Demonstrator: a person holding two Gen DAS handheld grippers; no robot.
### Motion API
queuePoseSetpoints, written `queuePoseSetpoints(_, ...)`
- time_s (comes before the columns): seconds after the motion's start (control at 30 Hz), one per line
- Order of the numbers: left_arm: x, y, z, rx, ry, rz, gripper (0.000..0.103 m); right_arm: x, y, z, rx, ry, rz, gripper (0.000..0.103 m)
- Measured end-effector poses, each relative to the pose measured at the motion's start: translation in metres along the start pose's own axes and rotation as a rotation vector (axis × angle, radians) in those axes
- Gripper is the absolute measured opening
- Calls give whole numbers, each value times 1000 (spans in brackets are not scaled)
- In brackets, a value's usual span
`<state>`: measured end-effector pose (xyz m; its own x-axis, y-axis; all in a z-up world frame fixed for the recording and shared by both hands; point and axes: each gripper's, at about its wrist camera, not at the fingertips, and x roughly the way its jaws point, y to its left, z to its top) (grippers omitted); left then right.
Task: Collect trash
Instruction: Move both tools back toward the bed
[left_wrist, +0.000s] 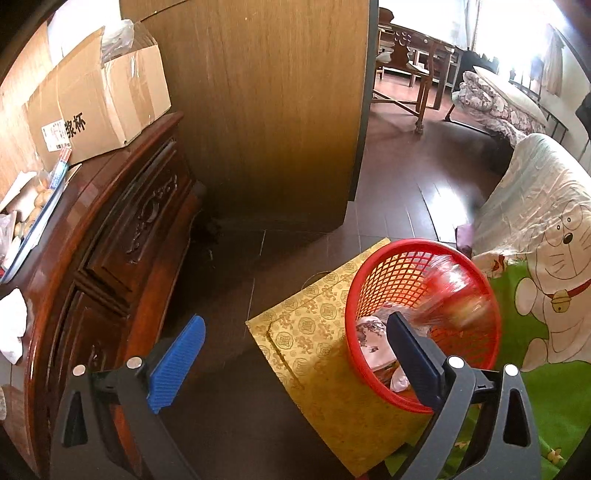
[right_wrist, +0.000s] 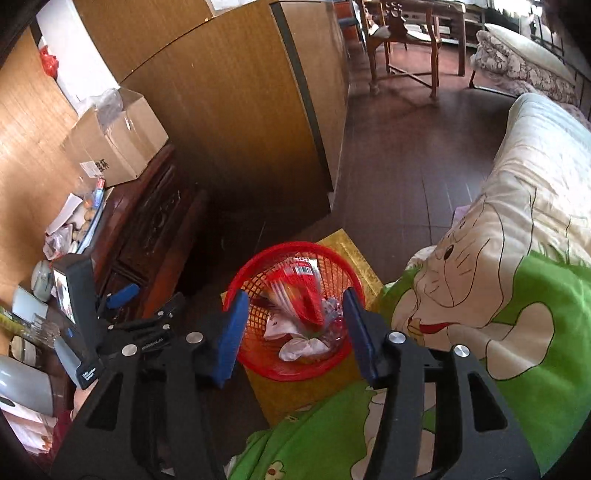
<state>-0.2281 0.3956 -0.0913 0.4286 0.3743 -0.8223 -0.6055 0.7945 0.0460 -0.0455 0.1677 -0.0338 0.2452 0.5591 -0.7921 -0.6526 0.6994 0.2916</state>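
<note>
Between the spread blue pads of the right tongs (right_wrist: 291, 328), a red mesh basket (right_wrist: 255, 284) stands on a yellow patterned box (right_wrist: 343, 243). Inside the basket lies a red-and-clear wrapper (right_wrist: 299, 291), blurred, above crumpled white paper (right_wrist: 299, 349) at the bottom. The right tongs are released and grasp nothing; both pads sit just above the basket's rim, one to each side.

The left tongs (left_wrist: 295, 362) are also released, their jaws wide apart and empty. Their right pad overlaps the near rim of the basket (left_wrist: 373, 280), while the left pad hangs over the dark floor (left_wrist: 221, 280). In this view the wrapper (left_wrist: 454, 288) shows as a smear against the far wall of the basket, with the paper (left_wrist: 373, 343) below it, and the box (left_wrist: 314, 332) extends to the left of and under the basket.

Right of both tongs a bed is covered by a green and cream cartoon blanket (right_wrist: 517, 229), touching the box's right edge. Left of the tongs stands a carved dark wooden cabinet (left_wrist: 122, 236); its tabletop carries an open cardboard carton (left_wrist: 107, 107) and a tray of clutter (left_wrist: 29, 218). Ahead of the tongs, beyond the basket, rises a tall wood-grain panel (left_wrist: 266, 110), and past its right edge a chair (left_wrist: 406, 77) stands on the floor in a brighter room. From the right wrist camera the left tongs appear to the left, beside the cabinet.
</note>
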Motion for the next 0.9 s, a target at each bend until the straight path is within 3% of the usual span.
queuePoseSetpoints(0.37,-56,-45,18,101,-119,-32,97,-61,-35,-4,99,-154,-9,53)
queuePoseSetpoints(0.9,-181,-196,27,405,-400,-109,97,-200,-126,-50,263,-458,-134,56)
